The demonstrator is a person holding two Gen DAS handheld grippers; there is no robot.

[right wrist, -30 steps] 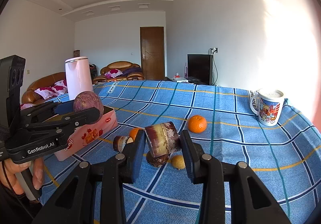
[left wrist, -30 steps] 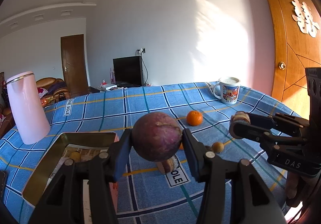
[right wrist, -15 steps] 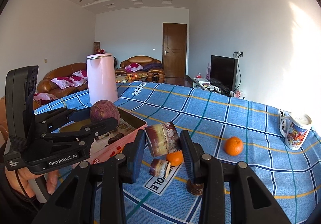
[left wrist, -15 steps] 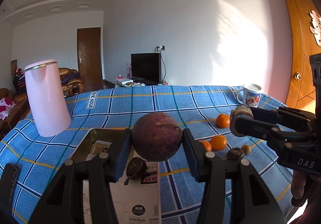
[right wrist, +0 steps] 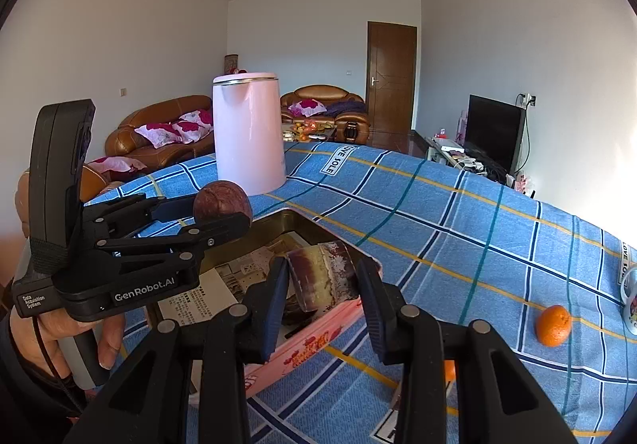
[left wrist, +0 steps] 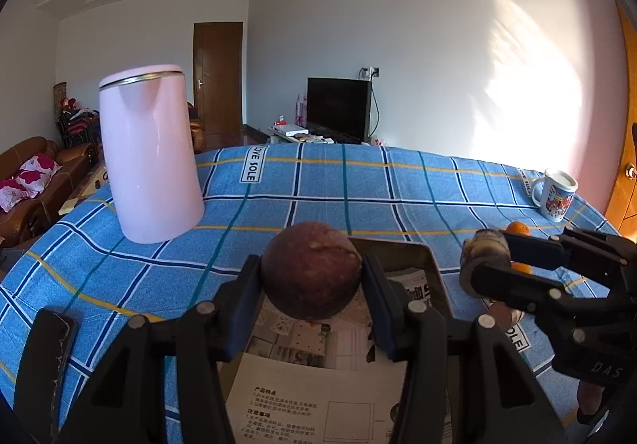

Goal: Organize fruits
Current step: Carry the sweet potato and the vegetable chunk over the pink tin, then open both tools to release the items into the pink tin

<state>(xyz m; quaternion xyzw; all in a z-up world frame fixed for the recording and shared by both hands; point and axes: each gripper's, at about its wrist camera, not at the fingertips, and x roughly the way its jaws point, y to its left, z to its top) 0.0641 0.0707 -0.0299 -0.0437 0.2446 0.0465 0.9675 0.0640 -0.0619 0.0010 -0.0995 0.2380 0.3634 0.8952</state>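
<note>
Fruits observed: one round, dark purple-brown fruit (left wrist: 311, 270) is clamped between the two pads of the left gripper (left wrist: 312, 284), held in the air over the open pink rectangular box (right wrist: 318, 332) with the metal-coloured inside. A second piece, a short cut cylinder with brown-purple skin and pale banded flesh (right wrist: 320, 276), is clamped between the pads of the right gripper (right wrist: 322, 294), its jaws set narrower than the left pair. This piece hangs above the near right corner of the same box.

In the left wrist view the right gripper enters from the right edge, with its cut piece level with the round fruit and just beside the box's right wall. In the right wrist view the left gripper enters from the left, a person's hand (right wrist: 59, 328) wrapped round its grey handle.

Box contents: printed paper sheets (left wrist: 318, 396) line the floor. Dark shapes lie beneath the cut piece; what they are cannot be told.

Table: covered by a blue checked cloth (left wrist: 358, 185) with white, navy and yellow lines. A tall pale pink kettle (left wrist: 149, 157) stands upright beyond the box to the left. A whole orange mandarin (right wrist: 553, 325) lies on the cloth well to the right of the box, near a printed white mug (left wrist: 555, 194). A dark flat phone-like object (left wrist: 53, 348) rests at the table's near left edge.
</note>
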